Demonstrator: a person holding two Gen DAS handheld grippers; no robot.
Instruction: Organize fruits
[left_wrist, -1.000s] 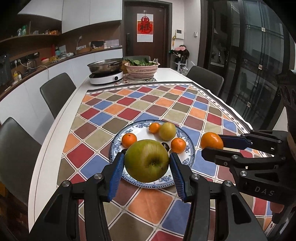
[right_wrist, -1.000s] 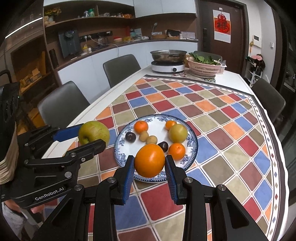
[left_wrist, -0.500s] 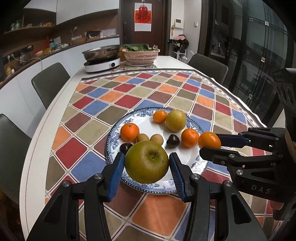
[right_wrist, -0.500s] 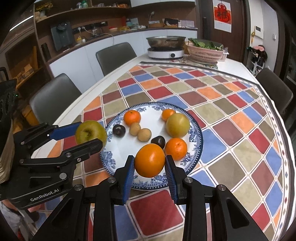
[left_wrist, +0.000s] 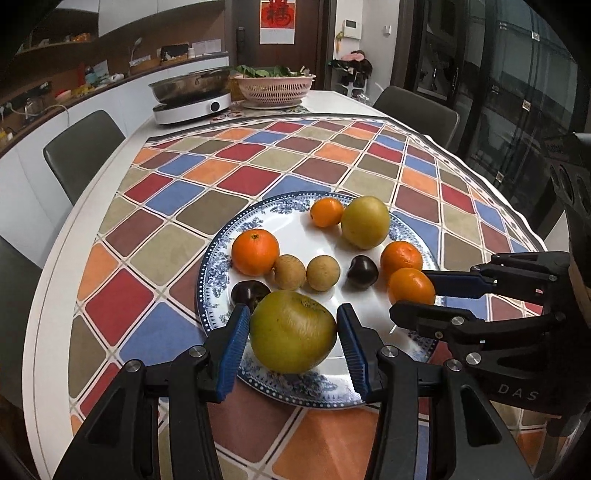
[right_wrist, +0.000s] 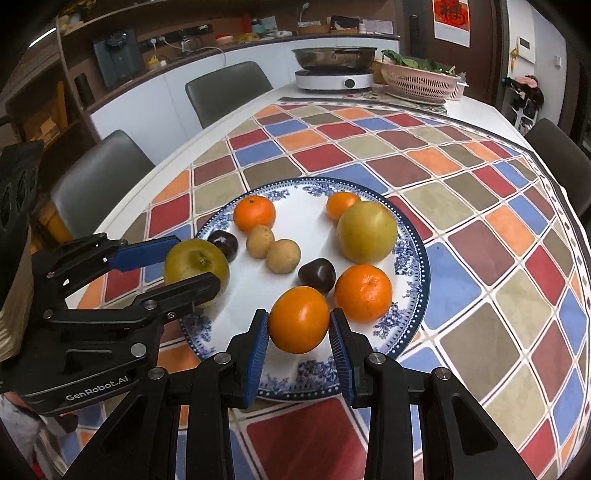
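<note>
1. Blue-padded, our left gripper (left_wrist: 293, 334) is clamped on a large green apple (left_wrist: 293, 331), both pads pressed to its sides, over the near left part of the plate (left_wrist: 214, 266).
2. Our right gripper (right_wrist: 298, 334) is clamped on an orange (right_wrist: 299, 319), held between its blue pads above the plate's near rim; from the left wrist view this orange (left_wrist: 411, 287) sits just beside a mandarin on the plate's right side.
3. We cannot tell whether either held fruit touches the plate surface.
4. On the blue-and-white patterned plate we see a second green apple (right_wrist: 366, 232) at the far right, with a small mandarin (right_wrist: 341, 205) touching it behind.
5. Another mandarin (right_wrist: 255, 214) lies at the far left of the plate, and a third (right_wrist: 363, 292) at the near right, just beside the held orange.
6. Two small tan round fruits (right_wrist: 273, 249) touch each other near the plate's middle.
7. A dark plum (right_wrist: 317, 275) lies between the tan fruits and the near-right mandarin; a second dark plum (right_wrist: 223, 243) is at the left, partly hidden behind the held apple.
8. The plate rests on a tablecloth (right_wrist: 480, 221) of coloured squares over a white table.
9. At the table's far end stand a pan on a white cooker (right_wrist: 334, 70) and a pink basket (right_wrist: 421, 83) of greens, and grey chairs (right_wrist: 229, 92) line the table's left side.
</note>
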